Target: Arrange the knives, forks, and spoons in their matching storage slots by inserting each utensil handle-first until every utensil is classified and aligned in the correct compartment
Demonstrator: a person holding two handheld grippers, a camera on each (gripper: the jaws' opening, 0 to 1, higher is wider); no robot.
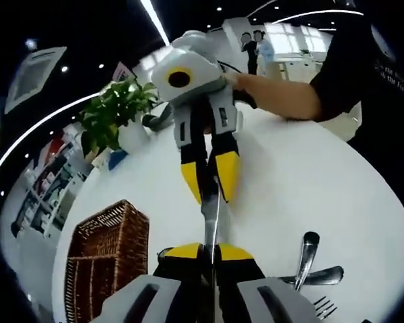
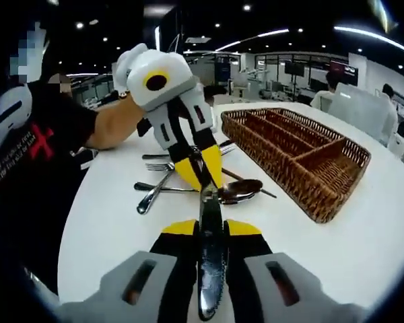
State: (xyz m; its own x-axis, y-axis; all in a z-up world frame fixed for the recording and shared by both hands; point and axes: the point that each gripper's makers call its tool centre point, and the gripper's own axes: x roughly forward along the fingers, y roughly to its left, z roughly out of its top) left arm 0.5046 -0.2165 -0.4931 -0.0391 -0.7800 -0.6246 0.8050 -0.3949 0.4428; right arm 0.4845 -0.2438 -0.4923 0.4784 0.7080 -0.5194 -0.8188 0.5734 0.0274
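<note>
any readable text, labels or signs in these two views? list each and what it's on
"X": red mark on the person's black shirt, right gripper view.
White lettering on the black sleeve, left gripper view: too blurred to read.
White shape beside the red mark on the shirt: a graphic, no legible letters.
Posters on the far wall, left gripper view: too small to read.
Wicker tray, knife, both grippers: no text visible.
</note>
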